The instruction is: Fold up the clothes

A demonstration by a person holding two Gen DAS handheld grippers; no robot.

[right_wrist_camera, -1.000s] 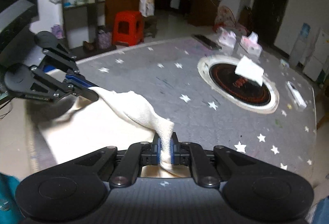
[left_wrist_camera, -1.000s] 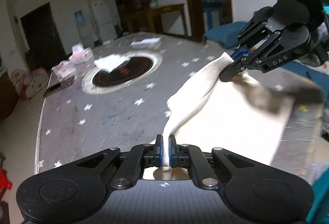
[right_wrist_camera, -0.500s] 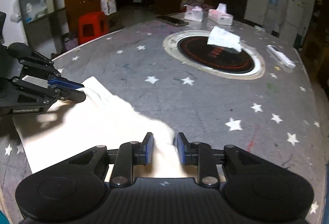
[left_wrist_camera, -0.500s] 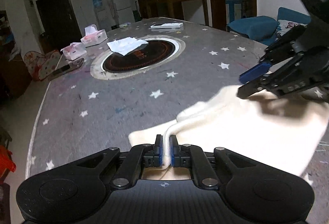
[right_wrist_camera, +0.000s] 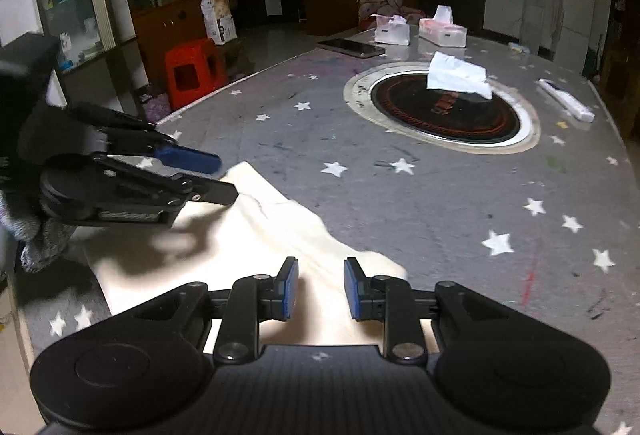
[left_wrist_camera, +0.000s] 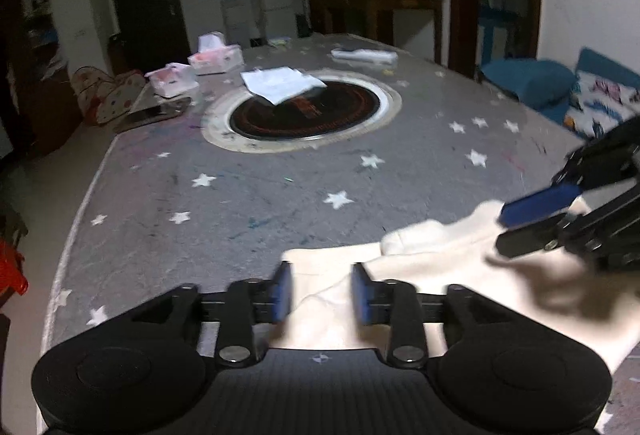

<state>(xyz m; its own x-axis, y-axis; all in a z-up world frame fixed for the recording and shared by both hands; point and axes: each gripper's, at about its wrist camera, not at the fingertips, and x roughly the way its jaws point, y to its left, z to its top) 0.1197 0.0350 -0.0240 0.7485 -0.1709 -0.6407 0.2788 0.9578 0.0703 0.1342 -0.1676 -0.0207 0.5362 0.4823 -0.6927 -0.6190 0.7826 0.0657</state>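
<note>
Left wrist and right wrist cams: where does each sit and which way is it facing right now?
Left wrist: rides the left gripper, looking along its open fingers across the cream cloth toward the round burner; the right gripper enters from the right.
Right wrist: rides the right gripper, also open over the cloth; the left gripper and a gloved hand show at left.
Shared: cloth, burner, star-patterned table, each other's gripper.

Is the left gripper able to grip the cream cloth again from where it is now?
Probably yes: the left gripper is open with the cream cloth lying directly between its fingers, nothing in between.
</note>
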